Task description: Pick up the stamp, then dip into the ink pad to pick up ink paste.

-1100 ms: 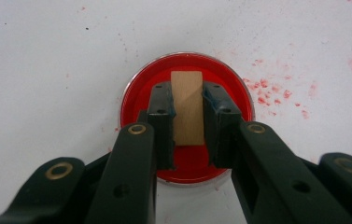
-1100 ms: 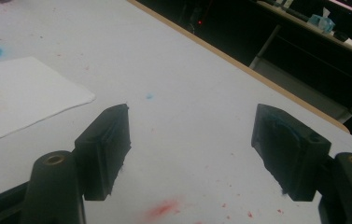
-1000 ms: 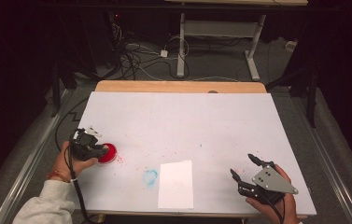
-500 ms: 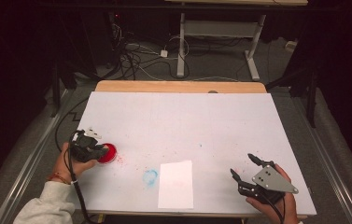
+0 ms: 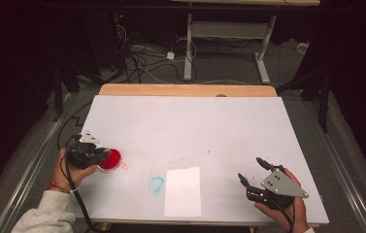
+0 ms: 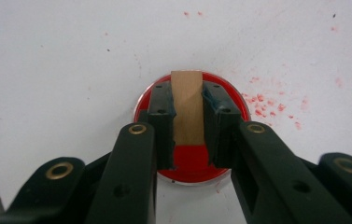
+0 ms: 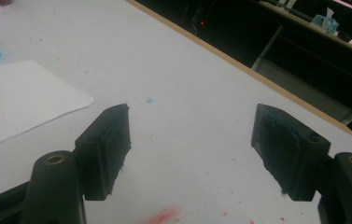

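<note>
High view. Left gripper (image 5: 98, 154) at the near-left of the white table (image 5: 185, 126), its tip over the red ink pad (image 5: 110, 158); against the frames of a second ago the hand sits almost where it was, shifted only a shade toward the table edge. Right gripper (image 5: 253, 171) at the near-right, jaws spread, nothing between them, place unchanged. White paper sheet (image 5: 183, 191) lies between the two hands, near the front edge, with a blue ring stain (image 5: 156, 184) just beside it.

Left gripper view. Jaws clamped on a wooden stamp block (image 6: 186, 107), upright, its lower end down on the red pad (image 6: 192, 135) (contact itself hidden by the pads). Red flecks (image 6: 262, 105) scattered on the table beside the dish.

Right gripper view. Jaws apart over bare table; a corner of the paper (image 7: 24, 100) lies off to one side.

Reading: little has altered, so the stamp is likely being inked; the sheet awaits its print.
</note>
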Action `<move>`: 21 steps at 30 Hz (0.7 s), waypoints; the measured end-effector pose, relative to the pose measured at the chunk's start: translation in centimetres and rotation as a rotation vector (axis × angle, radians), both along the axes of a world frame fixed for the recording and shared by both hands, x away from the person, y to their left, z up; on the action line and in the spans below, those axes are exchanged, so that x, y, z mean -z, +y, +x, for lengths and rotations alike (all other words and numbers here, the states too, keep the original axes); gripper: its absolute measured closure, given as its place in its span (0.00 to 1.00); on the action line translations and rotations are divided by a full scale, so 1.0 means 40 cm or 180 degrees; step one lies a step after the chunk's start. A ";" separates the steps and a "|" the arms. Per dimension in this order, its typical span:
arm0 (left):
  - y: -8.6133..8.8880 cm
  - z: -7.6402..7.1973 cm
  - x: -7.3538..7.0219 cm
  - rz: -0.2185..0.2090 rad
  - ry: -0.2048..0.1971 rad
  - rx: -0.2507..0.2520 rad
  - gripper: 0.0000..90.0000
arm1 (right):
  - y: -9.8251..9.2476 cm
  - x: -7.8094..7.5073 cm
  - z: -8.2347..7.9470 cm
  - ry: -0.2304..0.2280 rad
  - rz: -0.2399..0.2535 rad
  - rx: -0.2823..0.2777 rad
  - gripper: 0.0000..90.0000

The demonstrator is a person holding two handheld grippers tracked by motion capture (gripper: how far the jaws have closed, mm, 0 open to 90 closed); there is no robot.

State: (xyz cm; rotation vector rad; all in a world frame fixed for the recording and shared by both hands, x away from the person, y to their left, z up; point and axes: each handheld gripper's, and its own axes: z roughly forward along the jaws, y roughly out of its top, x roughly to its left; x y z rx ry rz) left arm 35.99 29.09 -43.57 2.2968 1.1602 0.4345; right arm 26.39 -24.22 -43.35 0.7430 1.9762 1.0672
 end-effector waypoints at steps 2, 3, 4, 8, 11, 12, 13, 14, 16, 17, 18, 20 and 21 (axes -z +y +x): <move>0.008 -0.009 -0.011 -0.0037 -0.0069 -0.0026 0.82 | 0.000 0.001 0.000 -0.0004 -0.0002 0.0006 0.31; 0.016 -0.023 -0.024 -0.0104 -0.0175 -0.0013 0.82 | -0.001 0.000 0.000 -0.0008 0.0003 0.0004 0.31; 0.016 -0.023 -0.024 -0.0104 -0.0175 -0.0013 0.82 | -0.001 0.000 0.000 -0.0012 0.0012 0.0005 0.31; 0.034 -0.049 -0.052 -0.0167 -0.0299 -0.0037 0.82 | 0.001 -0.001 0.000 -0.0024 0.0012 -0.0001 0.31; 0.047 -0.067 -0.073 -0.0241 -0.0373 -0.0037 0.82 | 0.003 -0.001 0.001 -0.0022 0.0009 -0.0007 0.31; 0.048 -0.070 -0.077 -0.0246 -0.0389 -0.0042 0.82 | 0.005 -0.001 0.002 -0.0032 0.0002 -0.0018 0.31; 0.049 -0.075 -0.081 -0.0247 -0.0408 -0.0044 0.82 | 0.006 -0.002 0.003 -0.0036 0.0002 -0.0021 0.31; 0.050 -0.079 -0.085 -0.0255 -0.0429 -0.0040 0.82 | 0.006 -0.002 0.003 -0.0034 0.0004 -0.0015 0.31; 0.050 -0.087 -0.094 -0.0261 -0.0463 -0.0028 0.82 | 0.008 -0.002 0.004 -0.0033 0.0013 -0.0016 0.31; 0.050 -0.091 -0.098 -0.0266 -0.0478 -0.0018 0.82 | 0.009 -0.003 0.005 -0.0032 0.0018 -0.0022 0.31; 0.049 -0.095 -0.103 -0.0263 -0.0490 -0.0003 0.82 | 0.011 -0.004 0.004 -0.0036 0.0021 -0.0029 0.31; 0.047 -0.102 -0.111 -0.0271 -0.0502 0.0014 0.82 | 0.013 -0.003 0.004 -0.0034 0.0018 -0.0039 0.31; 0.045 -0.105 -0.115 -0.0267 -0.0519 0.0022 0.82 | 0.014 -0.002 0.005 -0.0031 0.0002 -0.0050 0.31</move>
